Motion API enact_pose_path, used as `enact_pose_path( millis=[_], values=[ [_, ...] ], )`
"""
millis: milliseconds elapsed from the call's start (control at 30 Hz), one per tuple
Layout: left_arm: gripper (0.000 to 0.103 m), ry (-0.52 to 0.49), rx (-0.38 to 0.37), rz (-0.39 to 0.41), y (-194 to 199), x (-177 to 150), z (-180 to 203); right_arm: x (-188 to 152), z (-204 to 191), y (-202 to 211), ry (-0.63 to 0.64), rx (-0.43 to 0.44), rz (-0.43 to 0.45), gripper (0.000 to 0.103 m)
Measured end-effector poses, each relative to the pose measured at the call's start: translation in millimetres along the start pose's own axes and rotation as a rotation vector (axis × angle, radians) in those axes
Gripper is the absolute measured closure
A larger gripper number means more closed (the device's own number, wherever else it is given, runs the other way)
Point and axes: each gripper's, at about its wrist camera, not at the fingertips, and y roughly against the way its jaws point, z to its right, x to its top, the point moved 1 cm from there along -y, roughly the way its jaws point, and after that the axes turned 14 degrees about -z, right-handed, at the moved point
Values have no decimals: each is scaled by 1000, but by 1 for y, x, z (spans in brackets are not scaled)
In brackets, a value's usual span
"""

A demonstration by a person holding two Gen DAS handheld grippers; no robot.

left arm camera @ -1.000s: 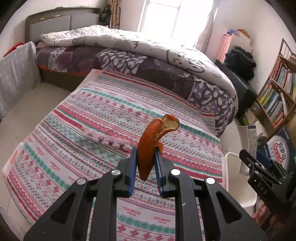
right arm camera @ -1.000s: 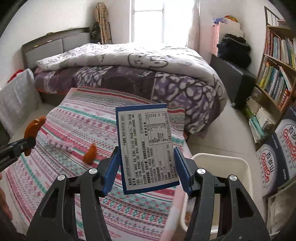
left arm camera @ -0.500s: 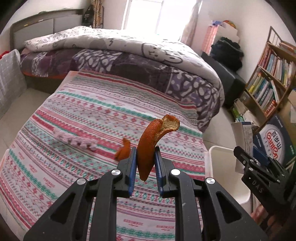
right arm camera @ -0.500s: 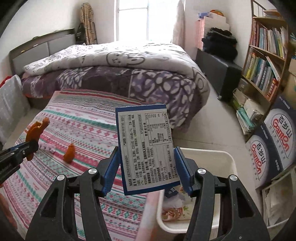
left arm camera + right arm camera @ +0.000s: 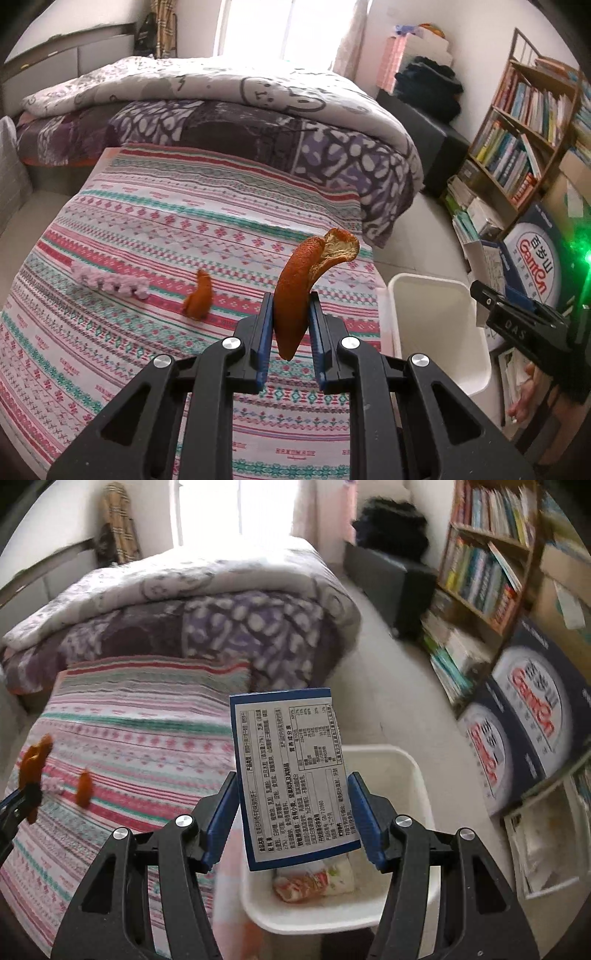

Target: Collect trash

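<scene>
My left gripper (image 5: pixel 291 328) is shut on a curled orange peel (image 5: pixel 299 284) and holds it above the striped blanket (image 5: pixel 147 229). A second orange peel (image 5: pixel 199 299) lies on the blanket to the left. My right gripper (image 5: pixel 293 808) is shut on a blue-edged food box (image 5: pixel 291 775), held over the white trash bin (image 5: pixel 417 775), which has a crumpled wrapper (image 5: pixel 314 880) inside. The bin (image 5: pixel 436 325) stands on the floor by the blanket's right edge. The left gripper and its peel also show at the right wrist view's left edge (image 5: pixel 31 764).
A pink knitted strip (image 5: pixel 110 284) lies on the blanket. The bed with a purple quilt (image 5: pixel 258 122) is behind. A bookshelf (image 5: pixel 524 147) and blue cartons (image 5: pixel 524 731) line the right side, with books on the floor.
Both grippers have swung to the right. The right gripper with the box now hangs over the bin, and the bin's inside has come into view. The second peel has appeared in the left view.
</scene>
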Motion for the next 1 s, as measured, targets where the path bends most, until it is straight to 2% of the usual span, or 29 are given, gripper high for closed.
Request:
enact_pose_path(
  millis=[100,333,500,733,933,1000],
  values=[
    [84,-15,-11,-8,-3,-1,9,1,17,-6,-39,-8,-33,46],
    [84,-52,-64,-40,-14,-2,34,-1,45,0,-82,-55,-9,39],
    [84,-103,-118,-77,-28,-6,69,-1,76,2,-162,-83,-6,27],
    [84,-162,-189,-147,-54,-13,114,-3,119,9,-272,-92,15,22],
    [83,-212,-225,-185,-71,-23,146,-5,133,13,-312,-86,30,20],
    [78,-231,-260,-197,-73,-25,153,-5,134,14,-318,-84,35,18]
  ],
)
